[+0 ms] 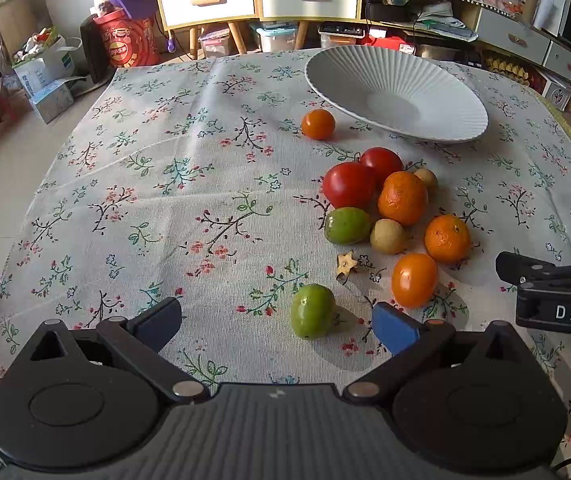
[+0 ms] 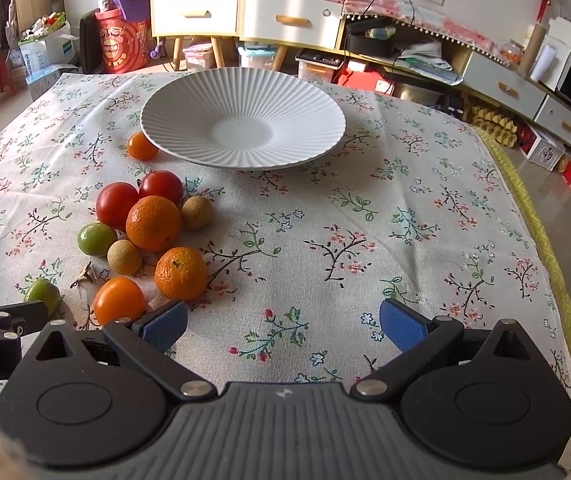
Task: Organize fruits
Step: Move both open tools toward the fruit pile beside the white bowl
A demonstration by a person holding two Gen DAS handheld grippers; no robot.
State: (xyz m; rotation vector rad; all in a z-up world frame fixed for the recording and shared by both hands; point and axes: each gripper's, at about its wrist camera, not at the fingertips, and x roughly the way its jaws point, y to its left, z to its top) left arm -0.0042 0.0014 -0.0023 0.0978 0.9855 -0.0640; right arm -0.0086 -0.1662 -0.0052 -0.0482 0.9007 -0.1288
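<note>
A white ribbed plate (image 1: 437, 120) (image 2: 189, 136) sits empty at the far side of the floral tablecloth. In front of it lies a cluster of fruit: two red tomatoes (image 1: 348, 184) (image 2: 116, 204), two mandarins (image 1: 402, 198) (image 2: 153, 222), small orange tomatoes (image 1: 414, 280) (image 2: 118, 300), green fruits (image 1: 312, 311) (image 2: 96, 238) and brown longans (image 1: 387, 236) (image 2: 124, 256). One orange tomato (image 1: 318, 124) (image 2: 142, 146) lies alone by the plate. My left gripper (image 1: 277, 322) is open, its jaws either side of the near green fruit. My right gripper (image 2: 283, 326) is open and empty, right of the cluster.
A dried fruit calyx (image 1: 345, 264) lies among the fruit. The table's right edge shows a yellow-green mat (image 2: 533, 220). Behind the table stand white drawer cabinets (image 2: 285, 20), boxes and a red drum (image 2: 119, 44) on the floor.
</note>
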